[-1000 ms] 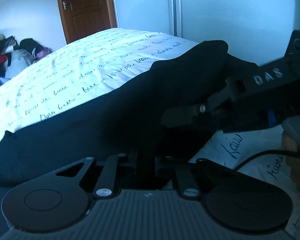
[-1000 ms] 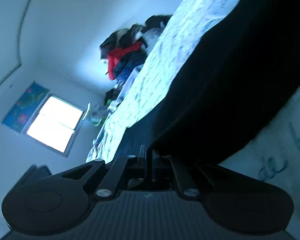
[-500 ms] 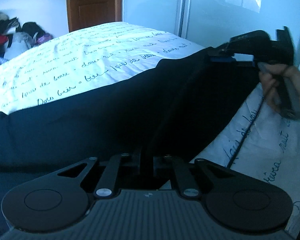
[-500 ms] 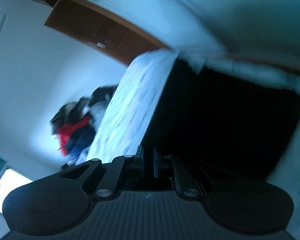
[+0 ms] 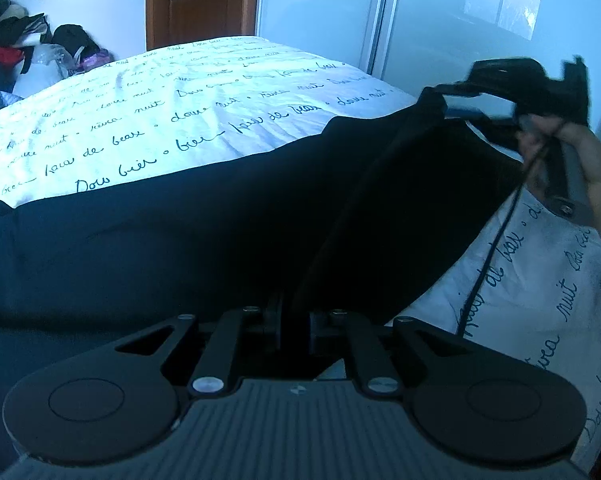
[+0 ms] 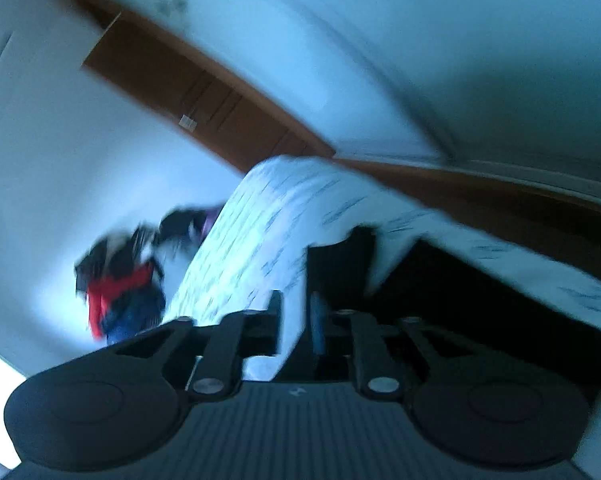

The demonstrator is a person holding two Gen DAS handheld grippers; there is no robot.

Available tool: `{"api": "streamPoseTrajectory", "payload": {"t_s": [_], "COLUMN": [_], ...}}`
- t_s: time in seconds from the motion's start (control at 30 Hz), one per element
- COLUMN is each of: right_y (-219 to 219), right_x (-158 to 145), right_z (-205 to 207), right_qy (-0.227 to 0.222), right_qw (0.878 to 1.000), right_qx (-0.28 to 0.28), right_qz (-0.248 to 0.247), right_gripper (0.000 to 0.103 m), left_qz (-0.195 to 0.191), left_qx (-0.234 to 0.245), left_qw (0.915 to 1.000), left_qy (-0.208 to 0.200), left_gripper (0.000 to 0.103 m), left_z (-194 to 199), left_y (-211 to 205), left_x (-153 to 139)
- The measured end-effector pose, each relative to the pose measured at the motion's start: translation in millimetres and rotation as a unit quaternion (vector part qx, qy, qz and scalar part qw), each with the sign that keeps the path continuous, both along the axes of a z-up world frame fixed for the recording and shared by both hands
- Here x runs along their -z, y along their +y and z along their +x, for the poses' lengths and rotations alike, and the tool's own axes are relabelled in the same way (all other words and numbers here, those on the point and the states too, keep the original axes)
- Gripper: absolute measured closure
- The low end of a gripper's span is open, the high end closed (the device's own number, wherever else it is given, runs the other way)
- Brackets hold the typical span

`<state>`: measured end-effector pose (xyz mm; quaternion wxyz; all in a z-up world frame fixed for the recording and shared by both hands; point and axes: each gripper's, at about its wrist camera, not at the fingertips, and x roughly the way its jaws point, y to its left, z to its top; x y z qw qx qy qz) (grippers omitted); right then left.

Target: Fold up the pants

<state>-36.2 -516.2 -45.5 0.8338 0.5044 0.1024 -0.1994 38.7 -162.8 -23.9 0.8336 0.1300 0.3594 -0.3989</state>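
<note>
Black pants (image 5: 204,232) lie across a white bed sheet with handwritten script (image 5: 180,100). My left gripper (image 5: 294,320) is shut on the near edge of the pants. In the left wrist view my right gripper (image 5: 444,94) is at the upper right, shut on a corner of the pants and holding it lifted above the bed. The right wrist view is tilted and blurred; its jaws (image 6: 294,320) stand slightly apart with dark cloth (image 6: 460,312) running between them.
A pile of clothes (image 5: 16,48) lies at the far left beside the bed. A brown wooden door (image 5: 200,0) stands behind the bed. Pale wardrobe panels (image 5: 460,20) fill the back right. A black cable (image 5: 488,248) hangs from the right gripper.
My right gripper has lifted its corner of the pants up and away to the right, raising a fold of cloth. My left gripper has kept its hold at the near edge.
</note>
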Motion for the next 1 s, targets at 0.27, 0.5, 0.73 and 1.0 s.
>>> {"api": "streamPoseTrajectory", "payload": {"t_s": [0.27,0.5,0.73,1.0], "right_y": [-1.0,-1.8,-5.4,-1.2], "right_x": [6.6,3.7,-1.3,-15.1], "right_z": [-1.7,33.2,60.5,30.3], "right_qy": [-0.062,-0.031,0.059,0.006], "right_qw": [0.996,0.996,0.996,0.997], "right_qx": [-0.066,-0.088,-0.067,-0.06], "right_qz": [0.02,0.003,-0.031,-0.054], "right_gripper": [0.027,0.028,0.094,0.099], "left_qz": [0.002,0.006,0.005,-0.009], "left_qx": [-0.002,-0.003,-0.003,-0.016], "left_qw": [1.0,0.9999,0.9999,0.9998], "left_qy": [-0.006,-0.012,-0.014,-0.002], "left_gripper": [0.084,0.084,0.083,0.08], "left_z": [-2.6,-5.0,-6.0,-1.6], "left_y": [-1.0,-1.5,-1.6,2.0], "left_x": [0.5,0.2,0.2,-0.8]}}
